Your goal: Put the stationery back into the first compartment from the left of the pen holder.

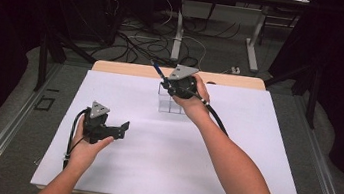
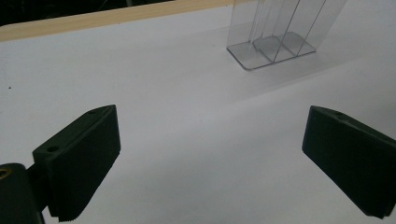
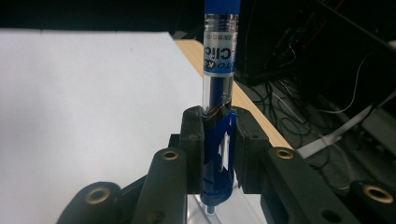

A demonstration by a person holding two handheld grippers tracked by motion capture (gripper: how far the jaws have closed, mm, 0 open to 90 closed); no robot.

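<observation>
My right gripper is shut on a blue pen, held above a clear divided holder at the back middle of the white board. In the right gripper view the pen stands up between the closed jaws of the right gripper, its lower end poking out beneath them. My left gripper hovers over the left part of the board, open with nothing between its jaws. In the left gripper view, the left gripper faces the clear holder, which stands farther off.
The white board covers a wooden table whose edge shows at the back. Beyond it lie floor cables and the legs of another table. A forearm crosses the board's right half.
</observation>
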